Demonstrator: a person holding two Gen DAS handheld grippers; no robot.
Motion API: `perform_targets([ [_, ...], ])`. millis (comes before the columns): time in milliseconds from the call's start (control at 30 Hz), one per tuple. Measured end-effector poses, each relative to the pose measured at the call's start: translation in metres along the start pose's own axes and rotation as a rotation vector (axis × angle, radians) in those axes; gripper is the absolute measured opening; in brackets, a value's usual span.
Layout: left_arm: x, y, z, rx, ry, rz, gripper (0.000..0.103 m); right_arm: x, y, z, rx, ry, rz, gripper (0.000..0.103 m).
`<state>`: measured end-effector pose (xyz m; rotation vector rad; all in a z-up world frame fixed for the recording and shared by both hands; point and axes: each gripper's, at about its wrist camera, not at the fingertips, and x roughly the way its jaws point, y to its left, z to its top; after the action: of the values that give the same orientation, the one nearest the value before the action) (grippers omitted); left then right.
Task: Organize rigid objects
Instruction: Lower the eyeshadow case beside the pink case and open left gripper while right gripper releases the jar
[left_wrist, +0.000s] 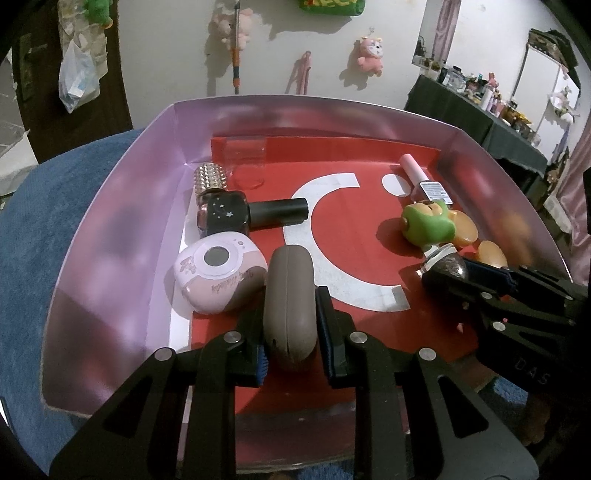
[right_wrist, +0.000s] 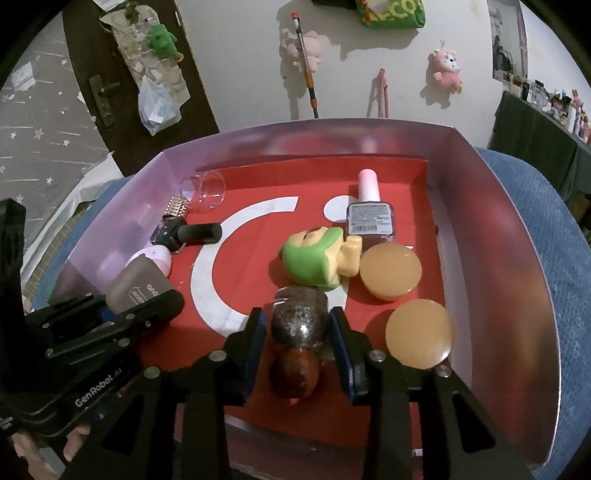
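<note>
A shallow box with a red floor (left_wrist: 362, 236) (right_wrist: 406, 177) holds the objects. My left gripper (left_wrist: 286, 306) is shut on a taupe oblong case (left_wrist: 290, 306), low at the box's near left; the case also shows in the right wrist view (right_wrist: 136, 291). My right gripper (right_wrist: 299, 332) is shut on a glittery bottle with a brown cap (right_wrist: 299, 328), near the box's front; it shows in the left wrist view (left_wrist: 445, 264). A green squishy toy (right_wrist: 317, 258) and two amber discs (right_wrist: 390, 272) (right_wrist: 419, 334) lie just beyond and right of it.
A pink camera-shaped case (left_wrist: 218, 277), a black nail polish bottle (left_wrist: 255, 214), a studded gold bottle (left_wrist: 212, 179) and a clear glass (left_wrist: 247, 162) sit along the box's left side. A pink-capped polish bottle (right_wrist: 369, 210) lies at the back. The box rests on blue fabric (left_wrist: 44, 236).
</note>
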<state>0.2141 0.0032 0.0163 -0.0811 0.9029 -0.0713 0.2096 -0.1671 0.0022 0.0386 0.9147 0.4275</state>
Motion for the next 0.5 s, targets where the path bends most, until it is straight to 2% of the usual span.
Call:
perform_targets([
  [500,-0.021,0.0,-0.007,0.007,-0.036,-0.004,0.021,-0.038,0.007,-0.009,0.015,-0.068,0.018,0.057],
])
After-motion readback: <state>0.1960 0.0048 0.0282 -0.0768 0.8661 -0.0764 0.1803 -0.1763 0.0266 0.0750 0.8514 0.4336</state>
